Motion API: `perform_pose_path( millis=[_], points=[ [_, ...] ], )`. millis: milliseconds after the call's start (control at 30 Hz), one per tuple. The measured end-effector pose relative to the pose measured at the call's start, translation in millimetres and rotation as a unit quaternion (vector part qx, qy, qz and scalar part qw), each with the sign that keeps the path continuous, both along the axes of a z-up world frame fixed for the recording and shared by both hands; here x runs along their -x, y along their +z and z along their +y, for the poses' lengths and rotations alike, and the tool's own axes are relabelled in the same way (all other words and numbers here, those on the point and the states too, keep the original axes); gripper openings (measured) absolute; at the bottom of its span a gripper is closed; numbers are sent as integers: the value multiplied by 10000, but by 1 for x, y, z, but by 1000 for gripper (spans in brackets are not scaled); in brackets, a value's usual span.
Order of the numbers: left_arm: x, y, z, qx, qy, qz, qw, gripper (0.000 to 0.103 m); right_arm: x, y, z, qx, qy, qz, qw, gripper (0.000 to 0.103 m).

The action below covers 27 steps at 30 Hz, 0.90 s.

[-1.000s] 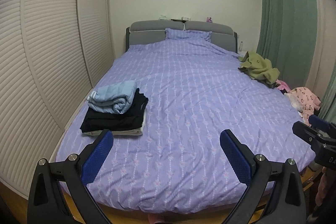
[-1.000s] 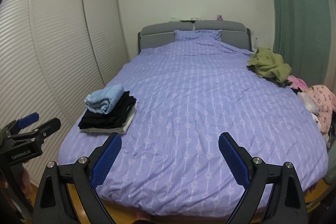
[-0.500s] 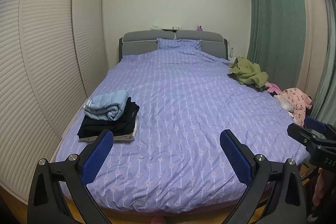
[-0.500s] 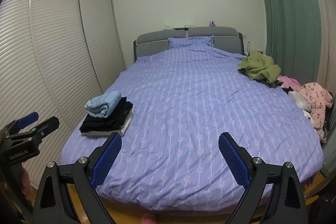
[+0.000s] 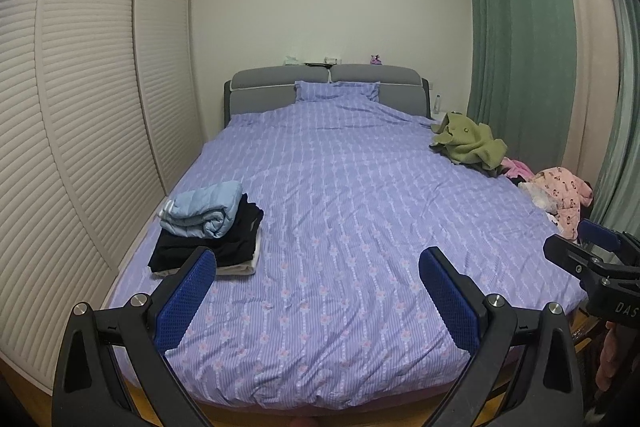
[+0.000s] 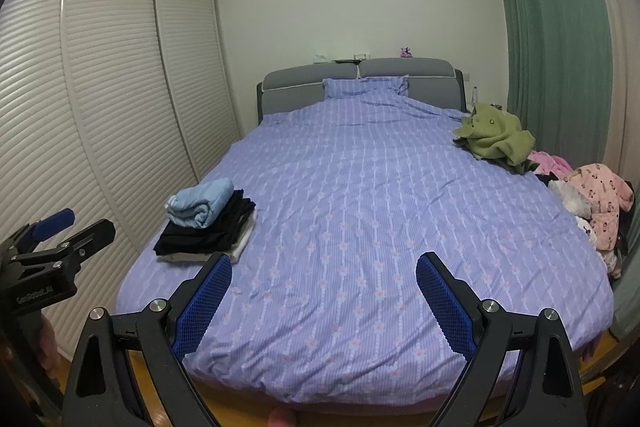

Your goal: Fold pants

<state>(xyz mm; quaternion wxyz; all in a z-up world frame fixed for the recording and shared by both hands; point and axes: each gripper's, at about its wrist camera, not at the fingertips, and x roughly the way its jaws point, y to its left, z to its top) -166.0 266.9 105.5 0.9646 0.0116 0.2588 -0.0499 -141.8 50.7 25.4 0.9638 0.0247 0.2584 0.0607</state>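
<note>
Bedding dominated both views: a lilac striped quilt with a small flower print, smooth but for soft creases. On the quilt's left edge sat a folded stack, a puffy pale-blue roll atop black and cream layers. Crumpled green and pink clothes lay along its right edge; which were pants was unclear. Left gripper and right gripper hung at the quilt's foot, blue mesh pads spread wide, empty, well apart from the clothes.

Dim indoor light, soft shadows, heavy fisheye warp, dark corners.
</note>
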Motion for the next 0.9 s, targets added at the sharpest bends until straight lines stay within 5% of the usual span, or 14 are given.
perform_pose_path(
  millis=[900],
  points=[
    [-7,2,-19,46,-210,34,9998,103,-2,1,-16,-15,-216,62,9997,95]
  ],
)
